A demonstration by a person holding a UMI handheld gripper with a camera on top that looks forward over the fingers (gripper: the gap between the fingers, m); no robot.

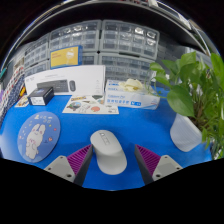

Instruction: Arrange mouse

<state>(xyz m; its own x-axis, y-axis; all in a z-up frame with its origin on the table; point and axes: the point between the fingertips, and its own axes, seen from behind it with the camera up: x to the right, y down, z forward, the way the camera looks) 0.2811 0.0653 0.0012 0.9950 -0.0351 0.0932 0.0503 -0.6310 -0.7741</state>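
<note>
A white computer mouse lies on the blue table top. It stands between my two fingers, with its near end between the purple pads and blue table showing at either side. My gripper is open around it. A round patterned mouse mat lies on the table to the left of the fingers. A second grey-white mouse lies to the right, under the plant's leaves.
A green leafy plant stands at the right. A white keyboard box, a small black item, a printed card and a flat white box lie beyond. Clear drawer cabinets line the back.
</note>
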